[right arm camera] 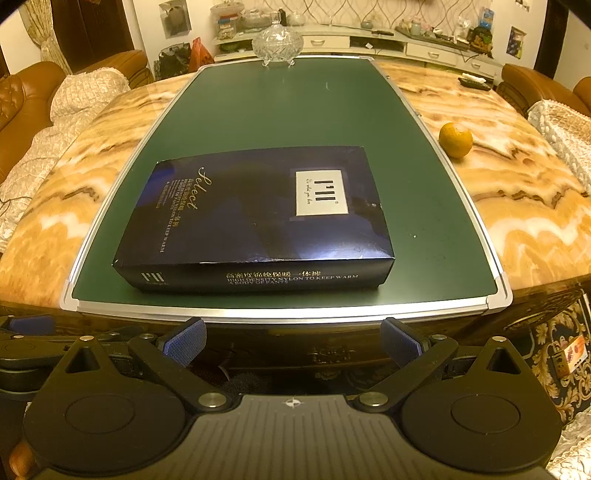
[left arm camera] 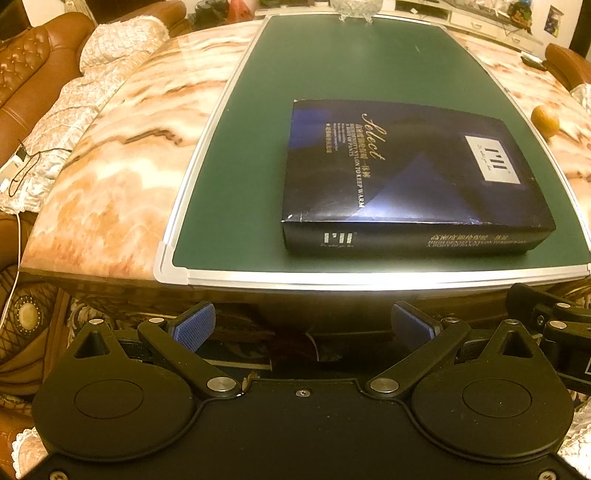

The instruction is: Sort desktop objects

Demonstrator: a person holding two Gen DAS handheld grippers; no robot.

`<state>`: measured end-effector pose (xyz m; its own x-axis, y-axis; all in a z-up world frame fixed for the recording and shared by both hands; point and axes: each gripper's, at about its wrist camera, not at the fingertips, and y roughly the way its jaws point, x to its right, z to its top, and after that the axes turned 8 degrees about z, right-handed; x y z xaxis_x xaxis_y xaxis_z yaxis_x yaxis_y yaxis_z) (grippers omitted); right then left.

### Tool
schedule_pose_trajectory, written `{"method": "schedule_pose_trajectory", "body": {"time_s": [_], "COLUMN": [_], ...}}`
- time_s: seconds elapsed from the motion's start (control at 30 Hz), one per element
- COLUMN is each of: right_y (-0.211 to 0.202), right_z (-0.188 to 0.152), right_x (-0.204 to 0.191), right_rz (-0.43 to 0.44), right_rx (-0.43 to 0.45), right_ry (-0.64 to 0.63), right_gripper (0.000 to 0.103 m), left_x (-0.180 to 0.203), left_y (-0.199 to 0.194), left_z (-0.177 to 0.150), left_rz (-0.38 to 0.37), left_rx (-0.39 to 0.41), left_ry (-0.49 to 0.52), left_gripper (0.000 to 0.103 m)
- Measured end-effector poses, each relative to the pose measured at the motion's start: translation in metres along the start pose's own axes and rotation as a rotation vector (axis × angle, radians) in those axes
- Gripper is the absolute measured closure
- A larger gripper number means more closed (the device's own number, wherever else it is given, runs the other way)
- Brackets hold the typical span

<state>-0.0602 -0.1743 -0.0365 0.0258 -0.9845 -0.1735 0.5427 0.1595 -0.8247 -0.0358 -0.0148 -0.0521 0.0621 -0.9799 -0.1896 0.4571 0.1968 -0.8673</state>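
Observation:
A flat dark blue box (left arm camera: 406, 173) (right arm camera: 258, 218) lies closed on a green board (left arm camera: 332, 74) (right arm camera: 280, 107) near its front edge. An orange (left arm camera: 545, 120) (right arm camera: 455, 139) sits on the marble table just right of the board. A lidded glass dish (right arm camera: 277, 43) (left arm camera: 354, 9) stands at the board's far end. My left gripper (left arm camera: 303, 326) is open and empty, held short of the table's front edge. My right gripper (right arm camera: 293, 339) is open and empty, also short of the front edge, to the right of the left one.
The marble table (left arm camera: 129, 147) (right arm camera: 517, 206) extends on both sides of the board. A dark remote (right arm camera: 474, 82) lies at the far right. Brown sofas with white covers (left arm camera: 55, 92) (right arm camera: 554, 110) flank the table. A white cabinet (right arm camera: 406, 44) stands behind.

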Motion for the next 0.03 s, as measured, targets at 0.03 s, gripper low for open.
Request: {"method": "schedule_pose_trajectory", "body": {"time_s": [0.03], "right_y": [-0.0001], "right_z": [-0.0001], "right_x": [0.0001], "right_rz": [0.000], "right_rx": [0.000], "right_ry": [0.000], "right_gripper": [0.000], "left_x": [0.0000], "left_y": [-0.0001], "left_z": [0.0001], "left_rz": [-0.001], "left_rx": [0.000], "left_ry": [0.000], "left_gripper": [0.000]}}
